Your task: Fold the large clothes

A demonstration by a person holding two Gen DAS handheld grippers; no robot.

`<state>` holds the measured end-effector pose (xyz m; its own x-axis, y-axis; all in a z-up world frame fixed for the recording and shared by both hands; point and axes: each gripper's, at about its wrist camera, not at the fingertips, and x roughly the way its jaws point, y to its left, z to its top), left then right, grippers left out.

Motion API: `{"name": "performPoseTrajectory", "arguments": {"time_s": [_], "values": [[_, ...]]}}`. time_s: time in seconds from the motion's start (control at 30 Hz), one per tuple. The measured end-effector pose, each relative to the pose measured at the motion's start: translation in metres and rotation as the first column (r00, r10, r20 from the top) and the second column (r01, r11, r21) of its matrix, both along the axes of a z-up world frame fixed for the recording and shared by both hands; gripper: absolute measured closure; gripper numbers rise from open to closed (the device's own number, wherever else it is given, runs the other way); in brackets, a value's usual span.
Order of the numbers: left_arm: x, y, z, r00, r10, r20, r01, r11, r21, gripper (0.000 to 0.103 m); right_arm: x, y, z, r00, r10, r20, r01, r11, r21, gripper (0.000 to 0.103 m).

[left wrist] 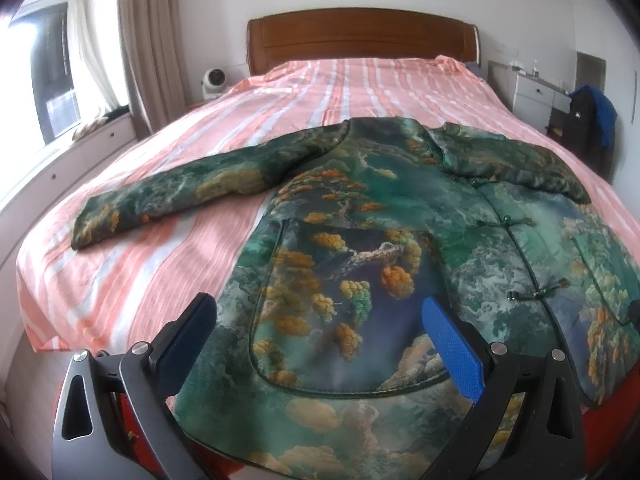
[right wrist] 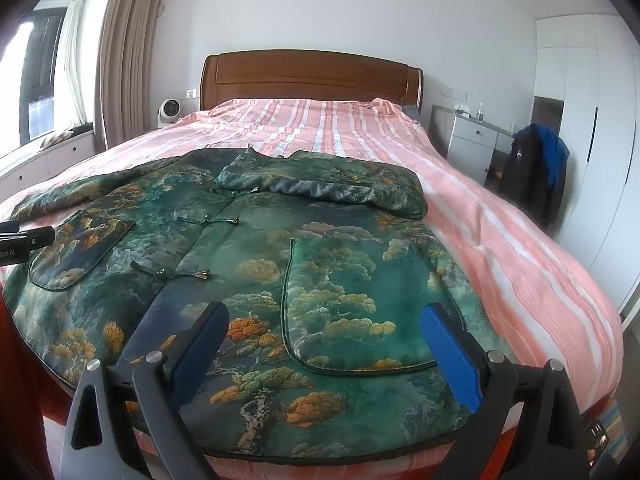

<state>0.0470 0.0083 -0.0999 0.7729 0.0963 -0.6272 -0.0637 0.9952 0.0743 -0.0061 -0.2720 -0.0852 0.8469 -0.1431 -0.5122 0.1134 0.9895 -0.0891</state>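
A large green padded jacket [left wrist: 400, 216] with orange tree and cloud print lies front-up on the bed, hem toward me. Its left sleeve [left wrist: 172, 196] stretches out flat over the sheet. Its right sleeve [right wrist: 340, 190] is folded across the chest near the collar. My left gripper [left wrist: 320, 312] hovers open above the left pocket near the hem, nothing between its blue pads. My right gripper [right wrist: 326, 320] hovers open above the right pocket [right wrist: 360, 304], also holding nothing. The left tool's body [right wrist: 24, 240] shows at the right wrist view's left edge.
The bed [left wrist: 340, 84] has a pink and white striped sheet and a wooden headboard [right wrist: 312, 76]. A small white fan [right wrist: 170, 112] stands at the head's left. A white dresser [right wrist: 476, 144] and a chair with dark and blue clothes [right wrist: 536, 168] stand on the right. Curtains and a window seat line the left.
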Motion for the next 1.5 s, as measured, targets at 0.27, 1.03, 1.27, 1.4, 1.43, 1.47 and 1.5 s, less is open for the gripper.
{"name": "performPoseTrajectory", "arguments": {"time_s": [0.27,1.03,1.27,1.4,1.43,1.47,1.5], "values": [[0.001,0.001,-0.002,1.0,0.003,-0.005,-0.003,1.0,0.003,0.001,0.001,0.003,-0.002,1.0,0.011,-0.002,-0.011,1.0,-0.01,0.007],[0.005,0.007,-0.003,0.999,0.028,-0.014,-0.028,1.0,0.005,0.001,0.001,0.003,-0.002,1.0,0.012,-0.006,-0.012,1.0,-0.014,0.007],[0.01,0.017,-0.001,0.998,0.059,-0.017,-0.059,0.998,0.001,0.001,-0.001,0.003,-0.001,1.0,0.01,-0.002,-0.01,1.0,-0.014,0.007],[0.013,0.023,-0.002,0.997,0.078,-0.029,-0.078,0.997,-0.009,0.001,-0.002,0.002,0.0,1.0,0.01,-0.005,-0.01,1.0,-0.012,0.007],[0.013,0.023,-0.002,0.996,0.08,-0.031,-0.08,0.997,-0.01,0.001,-0.002,0.002,0.0,1.0,0.01,-0.005,-0.01,1.0,-0.012,0.007],[0.014,0.025,-0.003,0.996,0.082,-0.034,-0.082,0.997,-0.01,0.001,-0.002,0.002,0.0,1.0,0.011,-0.005,-0.011,1.0,-0.011,0.007],[0.014,0.025,-0.003,0.996,0.082,-0.036,-0.082,0.997,-0.01,0.001,-0.002,0.002,0.0,1.0,0.011,-0.006,-0.011,1.0,-0.012,0.007]]}}
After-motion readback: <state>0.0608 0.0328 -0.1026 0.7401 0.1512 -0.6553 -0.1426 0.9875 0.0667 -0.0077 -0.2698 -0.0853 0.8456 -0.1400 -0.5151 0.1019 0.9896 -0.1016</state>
